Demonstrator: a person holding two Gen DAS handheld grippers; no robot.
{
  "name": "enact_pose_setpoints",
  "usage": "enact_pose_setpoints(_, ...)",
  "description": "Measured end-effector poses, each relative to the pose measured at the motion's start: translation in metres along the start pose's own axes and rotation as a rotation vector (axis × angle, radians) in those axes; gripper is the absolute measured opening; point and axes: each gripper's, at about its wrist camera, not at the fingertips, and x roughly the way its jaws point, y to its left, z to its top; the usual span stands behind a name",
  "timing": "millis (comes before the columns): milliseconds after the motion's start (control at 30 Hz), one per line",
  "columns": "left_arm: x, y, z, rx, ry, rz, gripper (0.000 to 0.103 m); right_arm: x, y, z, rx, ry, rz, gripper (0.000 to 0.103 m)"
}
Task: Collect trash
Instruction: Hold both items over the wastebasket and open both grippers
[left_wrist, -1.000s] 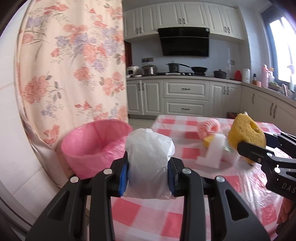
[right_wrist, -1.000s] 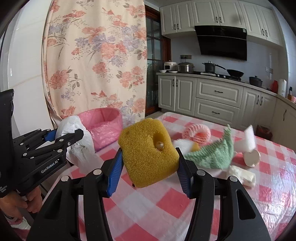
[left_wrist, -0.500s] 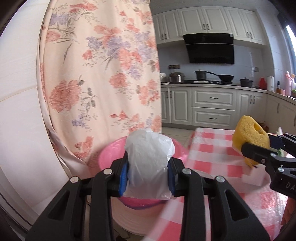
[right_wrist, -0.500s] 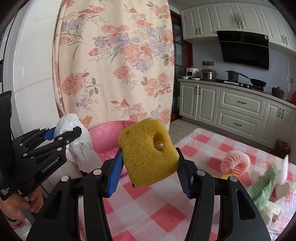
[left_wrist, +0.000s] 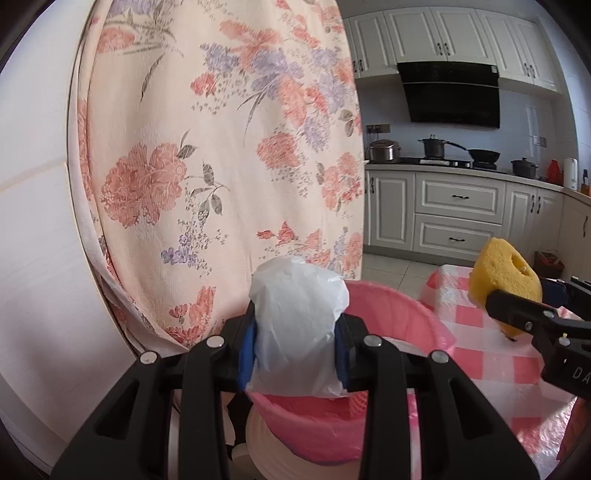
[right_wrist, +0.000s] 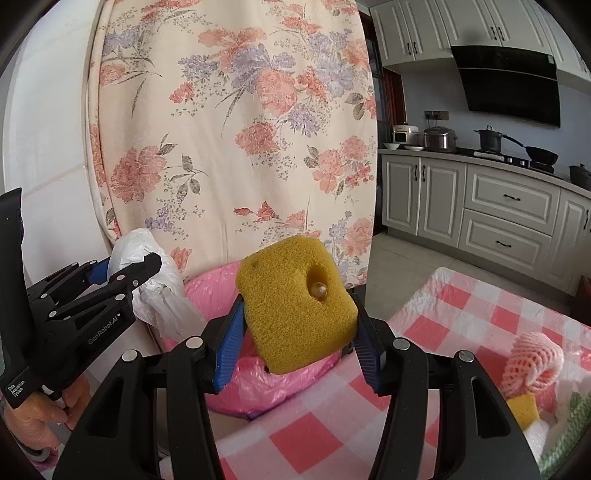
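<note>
Left wrist view: left gripper (left_wrist: 295, 354) gripping crumpled white plastic bag (left_wrist: 299, 328), jaws clamped on it, hanging over pink-lined bin (left_wrist: 402, 310). Drop not yet made.

Right wrist view: right gripper (right_wrist: 297, 343) pinching yellow sponge (right_wrist: 295, 306) between blue pads, hovering at bin (right_wrist: 258, 380) near rim, beside checked table (right_wrist: 443, 325). Foam net (right_wrist: 535, 362), other scraps lying on table, waiting. Judging task partway: two pieces about to go in, several left.

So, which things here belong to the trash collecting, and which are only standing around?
Belong: white plastic bag in left tongs; yellow sponge in right tongs; pink-lined bin; foam net.

Standing around: floral curtain; pots; cabinets.
</note>
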Motion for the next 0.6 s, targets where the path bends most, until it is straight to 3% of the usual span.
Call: enact_pose_setpoints(600,0.073,0.017,-0.003,-0.048,0.095,0.068,0.034,0.078,-0.001,0.011,0.028,0.076,0.073,0.054)
